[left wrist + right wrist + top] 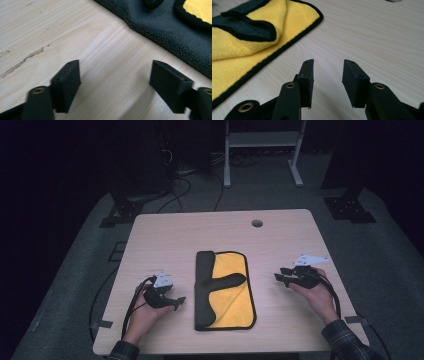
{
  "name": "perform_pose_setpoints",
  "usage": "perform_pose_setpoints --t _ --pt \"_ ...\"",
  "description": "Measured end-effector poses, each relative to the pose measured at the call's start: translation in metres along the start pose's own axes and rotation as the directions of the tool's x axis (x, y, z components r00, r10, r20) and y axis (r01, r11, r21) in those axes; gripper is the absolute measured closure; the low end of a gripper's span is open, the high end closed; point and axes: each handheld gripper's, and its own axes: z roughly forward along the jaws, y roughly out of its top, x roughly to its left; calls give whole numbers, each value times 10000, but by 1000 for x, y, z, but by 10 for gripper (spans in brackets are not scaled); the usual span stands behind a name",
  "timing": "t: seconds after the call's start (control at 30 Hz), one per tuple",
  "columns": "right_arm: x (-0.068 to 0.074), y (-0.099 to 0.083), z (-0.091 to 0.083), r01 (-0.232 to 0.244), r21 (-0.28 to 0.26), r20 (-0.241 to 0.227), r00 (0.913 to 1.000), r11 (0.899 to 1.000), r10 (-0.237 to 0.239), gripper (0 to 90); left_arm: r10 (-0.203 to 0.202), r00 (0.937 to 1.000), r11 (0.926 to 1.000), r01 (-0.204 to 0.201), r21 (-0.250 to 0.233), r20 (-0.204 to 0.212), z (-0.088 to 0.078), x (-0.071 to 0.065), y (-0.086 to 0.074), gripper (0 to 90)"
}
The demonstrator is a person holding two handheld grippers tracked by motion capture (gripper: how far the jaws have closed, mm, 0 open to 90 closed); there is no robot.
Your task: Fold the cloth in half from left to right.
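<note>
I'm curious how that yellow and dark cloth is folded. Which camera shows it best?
The high view: the whole cloth lies on the table between both grippers, its dark flap folded over the yellow side. The right gripper view shows one yellow corner with the flap's edge. The left gripper view shows mostly dark fabric close up.

Worktop (165, 235): pale wood, rounded corners, w/ a round cable hole (257, 223) near the far edge, right of centre. Scuff marks (22, 61) run along the grain in the left gripper view. Grey floor (395, 270) all round, dark beyond. Behind the worktop: white frame (262, 150) on two legs, black cables (182, 187) snaking across the floor, a dark stand base (120, 212) far left and another (350, 207) far right. Tape patch (102, 324) on the floor by the near-left corner.
</note>
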Motion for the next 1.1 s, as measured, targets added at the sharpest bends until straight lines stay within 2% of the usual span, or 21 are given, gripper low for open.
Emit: perform_pose_setpoints --t 0.07,0.17,0.23,0.4,0.47,0.53,0.73,0.8,1.0,1.1 --pt "4 5 2 78 -65 -160 9998 9999 -79 607 30 10000 9999 -29 -167 70 1 0 -2 179" --pt "9 12 8 109 -250 -425 9990 9996 -119 607 97 9998 10000 -96 -15 168 2 -2 -1 119" --pt "12 16 11 256 -133 -518 9983 9996 -263 604 205 9994 9995 -198 -227 273 5 -2 -3 64" --pt "21 27 20 504 -215 -769 9957 9985 -520 605 306 9989 9995 -303 -78 361 7 -3 -2 6" --pt "25 29 23 478 -295 -875 9949 9984 -502 604 332 9987 9994 -331 -41 394 8 -4 -1 0" --pt "28 32 27 619 -147 -968 9933 9980 -631 602 340 9986 9994 -338 -50 401 8 -4 -1 0" --pt "41 44 35 854 -285 -1386 9864 9959 -886 600 373 9985 9993 -370 -71 411 9 -4 -1 0" --pt "46 48 40 851 -296 -1611 9829 9959 -887 597 372 9984 9993 -369 -68 423 9 -4 0 0" --pt "64 60 54 1261 -268 -2074 9697 9917 -1289 597 439 9976 9990 -434 -103 536 11 -3 1 0" --pt "71 65 62 1269 -378 -2304 9641 9912 -1322 597 440 9976 9990 -435 -105 532 11 -3 1 0"
